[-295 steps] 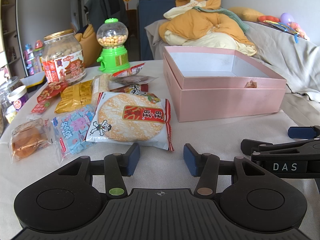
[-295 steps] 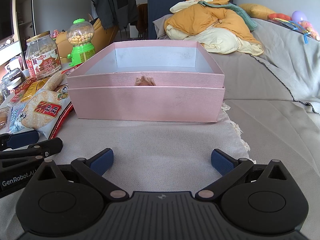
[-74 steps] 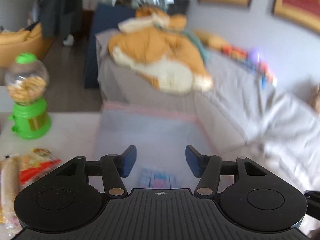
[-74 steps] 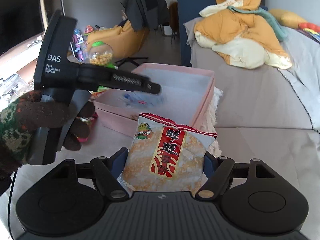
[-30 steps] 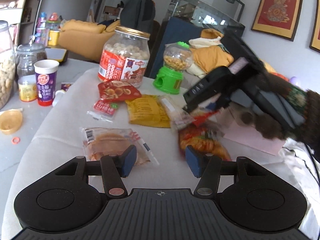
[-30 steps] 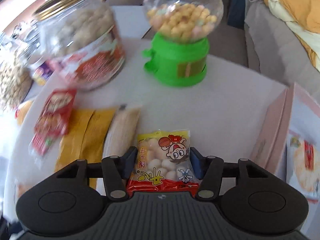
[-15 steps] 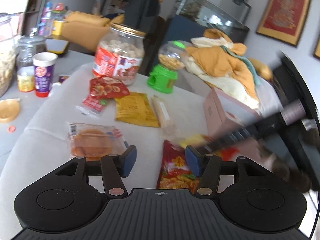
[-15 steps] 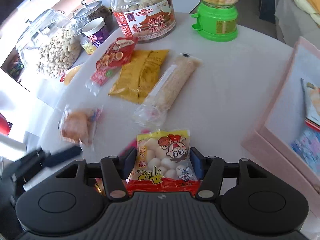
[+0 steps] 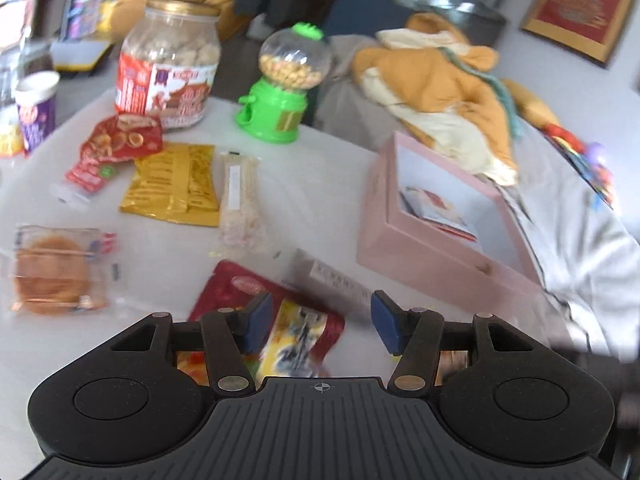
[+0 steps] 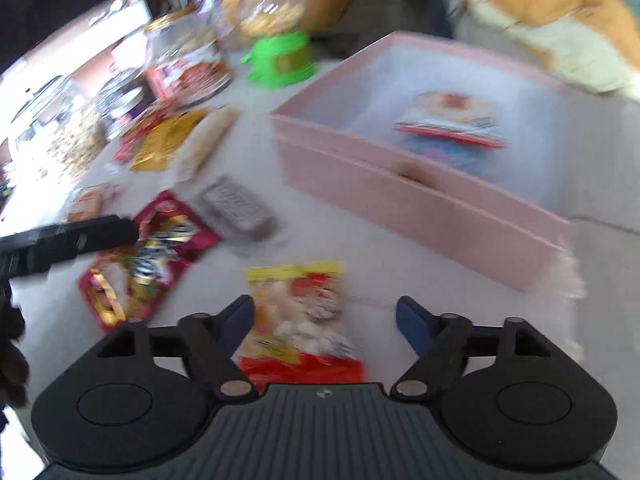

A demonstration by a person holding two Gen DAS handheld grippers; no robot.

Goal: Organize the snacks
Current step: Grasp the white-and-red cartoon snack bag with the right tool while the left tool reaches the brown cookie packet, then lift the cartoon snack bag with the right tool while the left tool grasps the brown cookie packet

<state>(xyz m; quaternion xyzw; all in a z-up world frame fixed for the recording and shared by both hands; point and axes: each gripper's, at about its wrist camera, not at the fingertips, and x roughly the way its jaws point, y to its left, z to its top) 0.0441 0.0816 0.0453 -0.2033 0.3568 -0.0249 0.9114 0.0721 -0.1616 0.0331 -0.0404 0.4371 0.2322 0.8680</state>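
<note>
With two packets already lying in the pink box (image 10: 420,204), the right gripper (image 10: 324,320), jaws opening, lets a yellow-and-red snack bag (image 10: 300,316) slip between its pads short of the box. The left gripper (image 9: 316,322), jaws apart and empty, hovers over a red packet (image 9: 256,304). Several snacks remain on the white tablecloth (image 9: 312,184), near a peanut jar (image 9: 168,68); a sofa with heaped bedding lies beyond

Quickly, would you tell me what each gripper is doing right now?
Left gripper: open, holding nothing, over the red snack bag.
Right gripper: jaws opening, yellow snack packet between them.
</note>
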